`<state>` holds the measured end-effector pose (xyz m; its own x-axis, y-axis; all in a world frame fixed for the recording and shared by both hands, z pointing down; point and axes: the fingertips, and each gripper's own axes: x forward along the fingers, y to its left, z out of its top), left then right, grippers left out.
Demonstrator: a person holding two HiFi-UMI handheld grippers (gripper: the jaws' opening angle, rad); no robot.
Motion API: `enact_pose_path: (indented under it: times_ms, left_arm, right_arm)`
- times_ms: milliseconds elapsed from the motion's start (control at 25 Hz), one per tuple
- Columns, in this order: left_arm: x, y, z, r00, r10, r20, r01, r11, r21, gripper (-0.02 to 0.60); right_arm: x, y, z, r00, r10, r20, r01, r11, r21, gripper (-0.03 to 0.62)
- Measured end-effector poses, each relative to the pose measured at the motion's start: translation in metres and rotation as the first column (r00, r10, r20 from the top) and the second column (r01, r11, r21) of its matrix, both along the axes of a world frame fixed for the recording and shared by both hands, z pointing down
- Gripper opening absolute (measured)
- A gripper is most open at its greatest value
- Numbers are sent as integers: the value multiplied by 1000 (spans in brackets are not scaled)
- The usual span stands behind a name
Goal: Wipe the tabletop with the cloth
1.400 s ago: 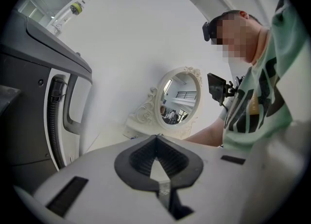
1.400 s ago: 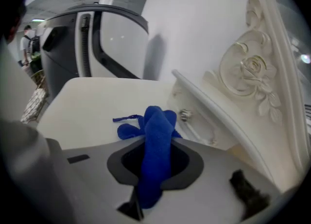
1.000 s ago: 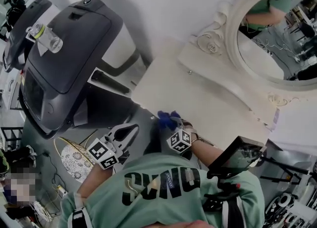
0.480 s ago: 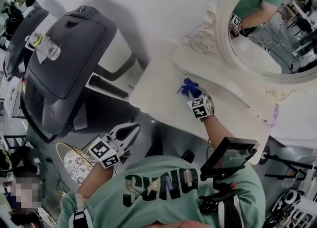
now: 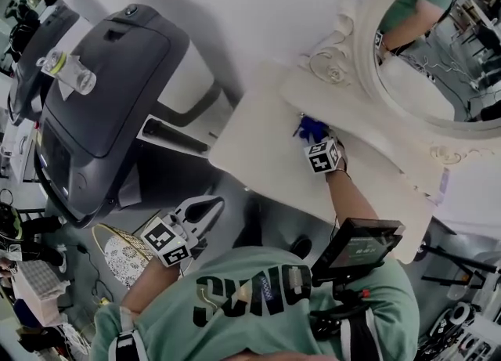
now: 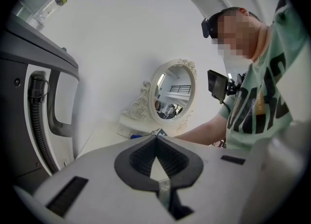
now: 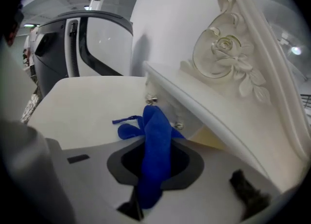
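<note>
Plain white wall (image 5: 258, 7) behind everything, pretty evenly lit. A cream desk (image 5: 258, 128) stood against it, with an oval mirror (image 5: 442, 46) in a curly carved cream frame at the back. Just left of the desk was a big dark grey machine (image 5: 102, 109). The floor (image 5: 231, 191) was grey, with a lacy white round thing (image 5: 125, 256) on it.

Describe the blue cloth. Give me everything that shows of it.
The cloth is deep blue, soft-looking fabric, bunched into a narrow fold. The right gripper is shut on its middle. One end hangs back past the jaws and the other spills forward, with a thin strip trailing to the left. The front end appears to rest on the white tabletop, close to the drawer front under the mirror. Whether it touches the drawer cannot be told.
</note>
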<state>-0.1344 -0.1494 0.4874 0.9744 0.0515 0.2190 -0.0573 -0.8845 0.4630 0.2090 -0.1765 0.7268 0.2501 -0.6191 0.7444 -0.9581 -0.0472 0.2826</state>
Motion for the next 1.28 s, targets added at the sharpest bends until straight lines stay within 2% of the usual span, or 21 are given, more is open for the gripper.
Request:
enact_pose_path:
  times_ms: [160,360,440,520,560,640,760,840,920,1000,1080,1280]
  left_arm:
    - [6,2,0,1000,4,-10,-4,1000,-9,6]
    - [19,10,-2,1000,23,-20,-23,1000,-8,6]
    - [23,14,-3,999,27,-19,-27,1000,-7,6]
    - [27,19,-5,999,30,-19,-30,1000,-8,7]
    - [29,22,-7,999,32,-20,-32,999,-7,6]
    - [32,25,-9,999,35,-21,-35,999,-4,6]
    - [33,27,-10,999,32,-12,-32,999,-5,6]
    - [33,27,-7,1000,28,0,-28,1000,-10,6]
    - [34,28,-4,1000,25,6,-25,1000,-16,6]
    - [35,27,-3,1000,23,7,-23,1000,-18,6]
    - [35,25,-3,1000,21,10,-21,1000,-19,6]
    - [34,19,-2,1000,14,19,-13,1000,-24,6]
  right_arm:
    - [-89,36,-2,980,-197,42,197,980,-12,61]
    - [-219,103,-2,897,-416,147,419,908,11,61]
    - [-246,120,-1,868,-471,157,476,880,12,61]
    - [-254,129,-1,848,-504,162,509,861,12,61]
    - [-251,129,-3,848,-502,171,506,862,23,61]
    - [-221,120,-9,881,-438,180,433,899,68,61]
    - [-123,89,-12,968,-206,143,193,976,101,61]
    - [-52,71,-10,995,-60,79,53,994,97,61]
    - [6,61,-8,999,50,12,-50,995,88,62]
    - [46,56,-7,990,137,-29,-134,988,79,63]
    - [63,53,-3,980,194,-37,-191,979,70,63]
    - [73,47,3,953,302,8,-301,949,96,61]
